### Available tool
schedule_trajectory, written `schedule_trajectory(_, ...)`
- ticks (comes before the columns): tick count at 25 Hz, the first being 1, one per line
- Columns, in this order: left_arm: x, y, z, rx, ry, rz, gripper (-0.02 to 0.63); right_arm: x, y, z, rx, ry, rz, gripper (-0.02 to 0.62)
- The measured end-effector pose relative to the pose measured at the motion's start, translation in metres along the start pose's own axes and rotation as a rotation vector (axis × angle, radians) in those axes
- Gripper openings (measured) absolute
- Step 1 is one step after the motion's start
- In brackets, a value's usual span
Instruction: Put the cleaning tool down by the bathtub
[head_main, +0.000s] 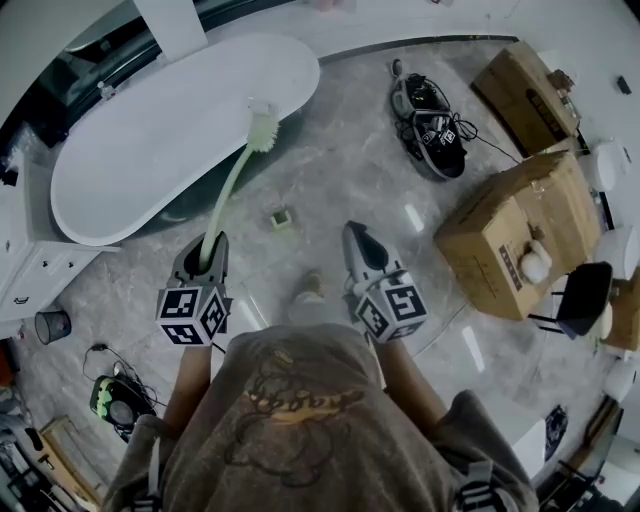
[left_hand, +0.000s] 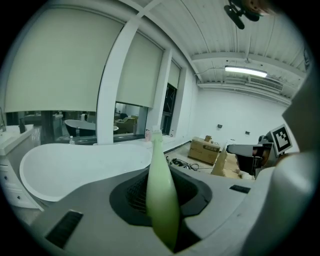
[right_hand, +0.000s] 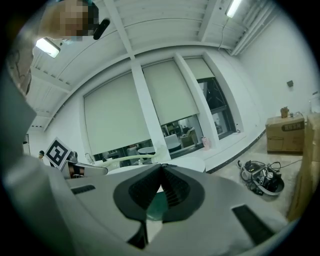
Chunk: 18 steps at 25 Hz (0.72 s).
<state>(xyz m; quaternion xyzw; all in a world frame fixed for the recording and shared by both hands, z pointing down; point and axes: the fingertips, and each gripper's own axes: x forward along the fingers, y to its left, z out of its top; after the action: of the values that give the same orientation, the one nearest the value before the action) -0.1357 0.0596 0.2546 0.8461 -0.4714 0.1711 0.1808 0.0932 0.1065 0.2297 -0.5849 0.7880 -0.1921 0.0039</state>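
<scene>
1. Your left gripper (head_main: 205, 252) is clamped on the lower end of the cleaning tool (head_main: 232, 182), a pale green long-handled brush. The jaws stand partly apart with the handle (left_hand: 161, 192) pinched between them.
2. Your right gripper (head_main: 356, 236) is closed on nothing and hangs to the right of the left one, well clear of the tool.
3. The tool's long axis runs from the left jaws forward and slightly to the right. Its brush head (head_main: 263, 128) is the far end. In the head view it overlaps the near edge of the bathtub (head_main: 120, 160); contact cannot be confirmed.
4. The bathtub lies ahead and to the left of your left gripper. Bare floor (head_main: 340, 165) lies beneath the handle, beside the tub. A small green holder (head_main: 282, 217) stands there, ahead of and between the grippers.
5. Expect the left gripper to do the placing: lower it toward the floor beside the tub before you release.
</scene>
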Motion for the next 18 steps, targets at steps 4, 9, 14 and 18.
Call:
schedule_trajectory(4, 0.02, 0.004, 0.014, -0.02, -0.012, 0.04, 0.084, 0.025, -0.021, 0.01, -0.009, 0.016, 0.036, -0.002)
schedule_trajectory(9, 0.033, 0.019, 0.025, -0.037, -0.027, 0.077, 0.084, 0.055, -0.028, 0.018, -0.025, 0.031, 0.063, -0.002)
schedule_trajectory(14, 0.043, 0.038, 0.035, -0.045, -0.036, 0.092, 0.084, 0.082, -0.022, 0.025, -0.038, 0.039, 0.076, -0.002)
schedule_trajectory(18, 0.059, 0.05, 0.049, -0.042, -0.044, 0.092, 0.084, 0.103, -0.023, 0.035, -0.043, 0.034, 0.072, -0.002)
